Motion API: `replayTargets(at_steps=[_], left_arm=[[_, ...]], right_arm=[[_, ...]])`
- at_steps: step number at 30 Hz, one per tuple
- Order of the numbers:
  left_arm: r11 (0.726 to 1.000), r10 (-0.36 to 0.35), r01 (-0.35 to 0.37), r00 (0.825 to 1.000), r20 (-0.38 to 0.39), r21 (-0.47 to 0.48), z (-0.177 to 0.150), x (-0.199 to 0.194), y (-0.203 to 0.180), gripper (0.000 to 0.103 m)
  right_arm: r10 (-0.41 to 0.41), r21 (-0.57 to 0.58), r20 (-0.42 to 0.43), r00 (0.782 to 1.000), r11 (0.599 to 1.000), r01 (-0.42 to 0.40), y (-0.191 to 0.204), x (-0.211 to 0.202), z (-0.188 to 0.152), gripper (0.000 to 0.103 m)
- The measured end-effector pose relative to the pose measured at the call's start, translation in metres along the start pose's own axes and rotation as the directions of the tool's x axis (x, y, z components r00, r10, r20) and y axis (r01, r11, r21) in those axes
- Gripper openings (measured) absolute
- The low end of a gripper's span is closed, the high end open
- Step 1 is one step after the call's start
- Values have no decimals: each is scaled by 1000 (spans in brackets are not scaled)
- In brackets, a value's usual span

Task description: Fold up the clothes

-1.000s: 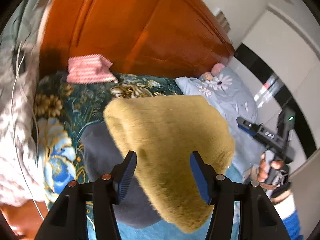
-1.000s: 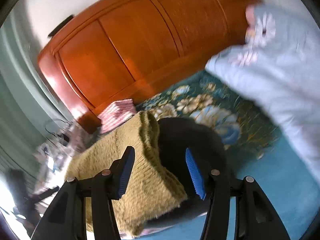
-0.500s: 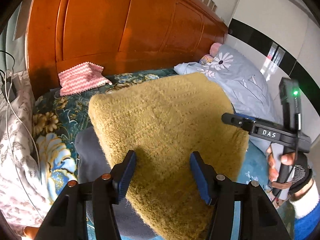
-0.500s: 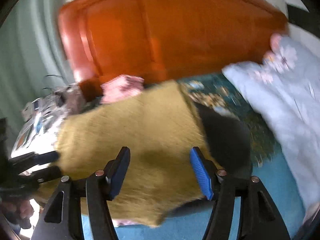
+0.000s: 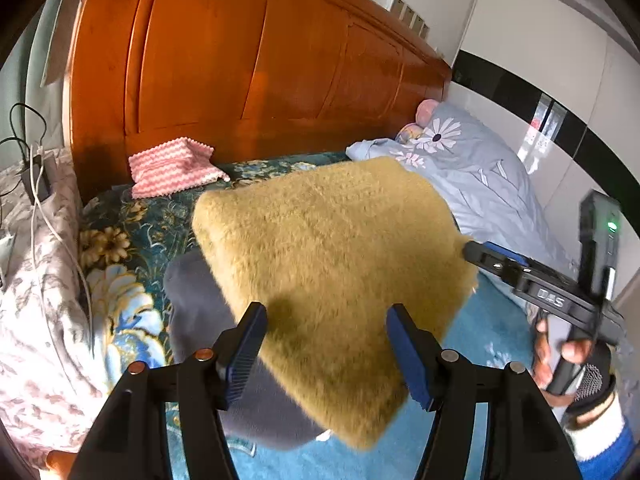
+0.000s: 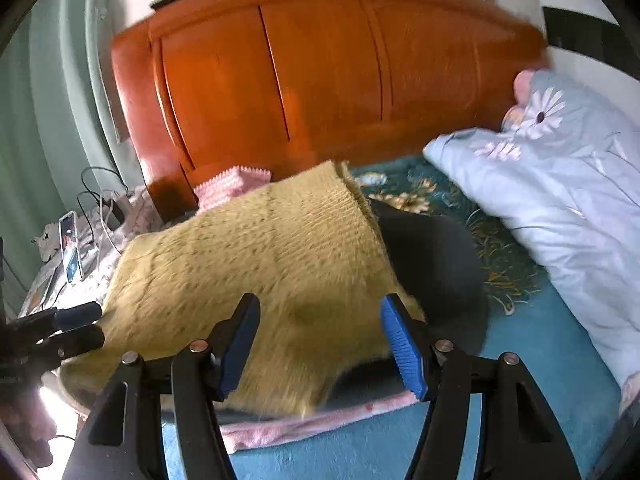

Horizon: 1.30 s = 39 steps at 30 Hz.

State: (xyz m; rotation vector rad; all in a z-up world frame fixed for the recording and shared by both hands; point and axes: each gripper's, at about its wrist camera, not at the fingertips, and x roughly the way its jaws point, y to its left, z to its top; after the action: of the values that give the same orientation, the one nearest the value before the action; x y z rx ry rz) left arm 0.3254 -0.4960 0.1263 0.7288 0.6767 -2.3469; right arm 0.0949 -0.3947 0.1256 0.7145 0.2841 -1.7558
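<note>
A fuzzy mustard garment (image 5: 328,240) lies folded on the bed, partly covering a dark grey garment (image 5: 192,304). My left gripper (image 5: 325,320) hovers just above its near edge; its jaws are opening, and the blue pads stand clear of the fabric with the garment showing between them. In the right wrist view the same mustard garment (image 6: 260,248) spreads over the dark grey one (image 6: 432,256). My right gripper (image 6: 320,312) is open above it, pressing on nothing. The right gripper's tips (image 5: 492,256) sit at the garment's right edge, the left gripper's tips (image 6: 76,324) at its left edge.
An orange wooden headboard (image 5: 240,72) closes the far side. A pink zigzag cloth (image 5: 172,164) lies against it, and a grey-blue daisy quilt (image 5: 472,176) fills the right. A phone (image 6: 71,248) and cables lie at the left. Pink fabric (image 6: 320,420) shows under the pile.
Both views have rolled level and shifted across the bed. The mustard garment, bunched and steep a second ago, now lies spread over the dark one. The right gripper has come nearer its right edge.
</note>
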Motion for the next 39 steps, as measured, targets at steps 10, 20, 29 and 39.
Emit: replayTargets(at_steps=[10, 20, 29, 39], left_arm=[[998, 38, -38, 999, -7, -45, -38, -19, 7, 68], [998, 59, -58, 998, 6, -37, -57, -29, 6, 77], [996, 89, -91, 995, -52, -19, -82, -12, 6, 82], [995, 96, -97, 995, -34, -32, -94, -2, 11, 103]], right_arm=[[18, 56, -34, 999, 998, -16, 27, -20, -62, 64], [63, 84, -111, 992, 995, -54, 51, -3, -91, 77], [48, 86, -136, 990, 996, -36, 58, 2, -103, 79], [28, 88, -143, 989, 996, -16, 62, 11, -112, 82]])
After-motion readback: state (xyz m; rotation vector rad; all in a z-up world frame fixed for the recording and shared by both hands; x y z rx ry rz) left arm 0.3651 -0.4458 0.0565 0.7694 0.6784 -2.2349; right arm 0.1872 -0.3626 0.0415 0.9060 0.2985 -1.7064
